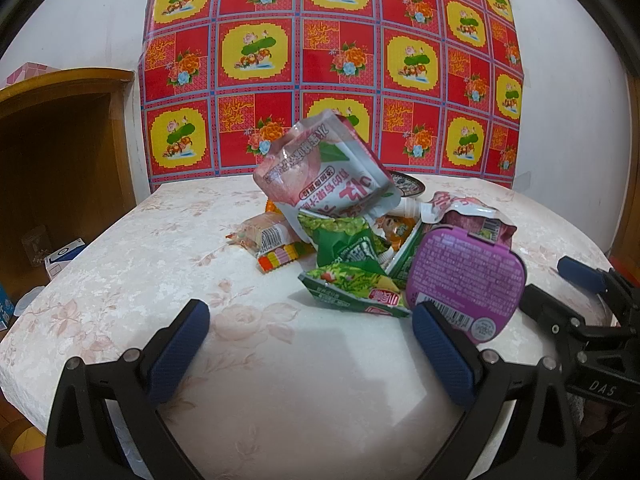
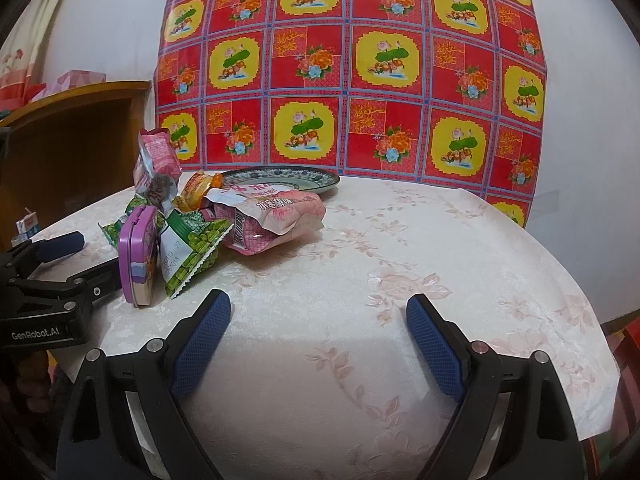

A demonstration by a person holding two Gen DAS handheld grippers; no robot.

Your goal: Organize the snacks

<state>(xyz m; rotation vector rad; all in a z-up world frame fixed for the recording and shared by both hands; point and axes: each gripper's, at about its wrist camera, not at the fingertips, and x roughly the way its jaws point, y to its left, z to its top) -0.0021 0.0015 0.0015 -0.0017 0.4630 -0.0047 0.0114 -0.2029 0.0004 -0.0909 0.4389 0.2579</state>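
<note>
A heap of snacks lies on the table: pink peach pouches [image 1: 324, 168] [image 2: 276, 212], green pea packets [image 1: 352, 288] [image 2: 196, 248], a striped candy pack [image 1: 280, 258] and a purple tin [image 1: 464, 280] [image 2: 138, 256] standing on edge. My left gripper [image 1: 310, 340] is open and empty, with its right finger just in front of the tin. My right gripper [image 2: 318, 336] is open and empty over bare cloth, to the right of the heap. It also shows in the left wrist view [image 1: 576, 280]. The left gripper shows in the right wrist view [image 2: 60, 256] beside the tin.
A blue-patterned plate [image 2: 316, 182] sits behind the heap at the table's far edge. A wooden cabinet [image 1: 60, 152] stands to the left. A red and yellow floral sheet [image 1: 332, 60] hangs on the wall behind. The table [image 2: 400, 280] has a pale floral cloth.
</note>
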